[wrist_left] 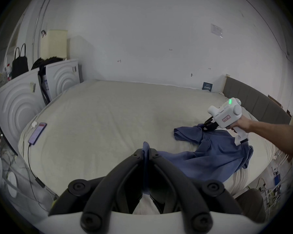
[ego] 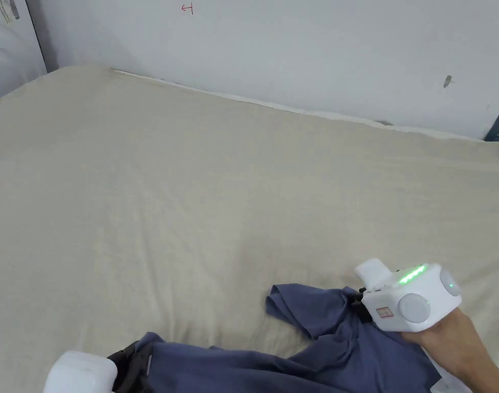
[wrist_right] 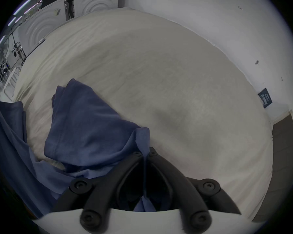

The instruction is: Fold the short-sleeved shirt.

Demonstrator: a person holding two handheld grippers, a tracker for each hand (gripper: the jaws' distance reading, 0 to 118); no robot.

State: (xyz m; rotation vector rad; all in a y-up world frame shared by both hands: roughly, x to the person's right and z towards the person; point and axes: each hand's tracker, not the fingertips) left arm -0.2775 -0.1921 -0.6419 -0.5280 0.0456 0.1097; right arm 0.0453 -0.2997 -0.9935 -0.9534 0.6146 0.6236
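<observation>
Item: short-sleeved shirt [ego: 315, 353], blue, crumpled, lying on the near right part of a beige bed [ego: 192, 179], its lower part trailing over the near edge in the left gripper view. Left gripper [wrist_left: 146, 155]: jaws drawn narrow, a fold of shirt cloth pinched between them. Right gripper [wrist_right: 145, 155]: jaws likewise narrow, clamping cloth beside a sleeve [wrist_right: 85, 119] that lies flopped open on the bed. Step in hand, as judged: spreading the garment flat before any fold. To do it well: keep both pinches firm, draw the two held points apart until the cloth between them is taut, lift enough to shake the bunched body loose, then carry the shirt toward the middle of the bed, where there is room, and lay it down smoothly without dragging wrinkles into it. Orientation: the held edge runs left to right across the near side of the bed, which reads as the present long axis; the sleeve points away toward the far wall [ego: 294, 51]. Which end is collar and which hem cannot be told, the cloth being too bunched. Other: phone [wrist_left: 37, 133] at the bed's left edge.
</observation>
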